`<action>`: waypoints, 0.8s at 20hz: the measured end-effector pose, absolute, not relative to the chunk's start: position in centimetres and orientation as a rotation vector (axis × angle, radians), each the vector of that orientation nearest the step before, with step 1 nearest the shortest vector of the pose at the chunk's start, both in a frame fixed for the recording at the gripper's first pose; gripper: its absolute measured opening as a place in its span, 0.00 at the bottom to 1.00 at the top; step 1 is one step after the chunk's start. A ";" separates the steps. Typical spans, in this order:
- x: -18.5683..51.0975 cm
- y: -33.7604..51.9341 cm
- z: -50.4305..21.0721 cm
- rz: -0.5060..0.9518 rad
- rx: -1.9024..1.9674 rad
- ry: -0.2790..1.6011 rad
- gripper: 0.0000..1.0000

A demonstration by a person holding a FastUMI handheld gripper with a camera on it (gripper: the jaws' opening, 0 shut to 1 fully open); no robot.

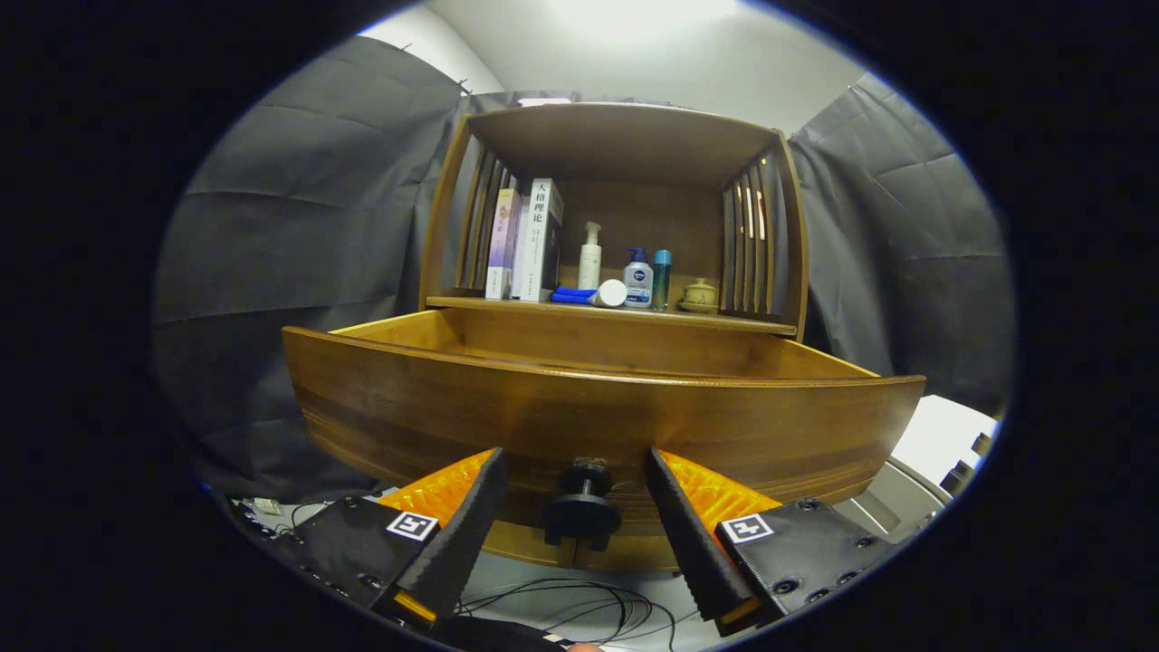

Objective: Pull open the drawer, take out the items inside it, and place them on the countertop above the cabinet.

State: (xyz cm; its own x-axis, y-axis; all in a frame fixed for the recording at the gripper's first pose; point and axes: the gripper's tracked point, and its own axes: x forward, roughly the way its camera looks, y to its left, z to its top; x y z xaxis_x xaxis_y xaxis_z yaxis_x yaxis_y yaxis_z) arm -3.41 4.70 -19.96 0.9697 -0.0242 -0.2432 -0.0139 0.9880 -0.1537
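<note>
The gripper (pixel 575 471) is wide open and holds nothing: its two fingers stand on either side of the small dark round knob (pixel 580 505) of the drawer, with a gap on each side, so neither one touches it. The brown wooden drawer (pixel 598 421) is directly ahead of the fingers and is already pulled far out of the cabinet. Its front panel hides the inside, so I cannot tell which items lie in it.

The pulling seems finished, and in my judgement the step in hand is to leave the knob and go for the contents. To do it well, the gripper should draw back a little so the fingers are free of the knob, then rise above the top edge of the front panel before it goes forward and down into the drawer. It should keep the fingers open and look inside first, because the items are not yet seen.

Beyond the drawer and higher is the wooden countertop (pixel 616 311), under a slatted wooden hutch. It is quite full: upright books (pixel 525 243), a white pump bottle (pixel 590 256), a small white-and-blue bottle (pixel 638 279), a teal can (pixel 662 279), a little ceramic pot (pixel 699 294) and a blue thing lying flat (pixel 573 295). Free room looks small, mostly at the front edge. Grey cloth hangs all around, and loose black cables (pixel 579 602) lie below the fingers.
</note>
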 end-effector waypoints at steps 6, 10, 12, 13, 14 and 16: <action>-2.8 4.4 -19.9 -0.028 -0.167 0.237 0.97; -1.9 4.3 -19.9 -0.043 -0.172 0.233 0.98; -1.5 4.2 -19.8 -0.049 -0.166 0.235 0.98; -1.2 4.3 -19.8 -0.049 -0.159 0.235 0.98; -1.0 4.3 -19.9 -0.051 -0.155 0.235 0.98; -0.5 4.4 -19.8 -0.052 -0.153 0.233 0.98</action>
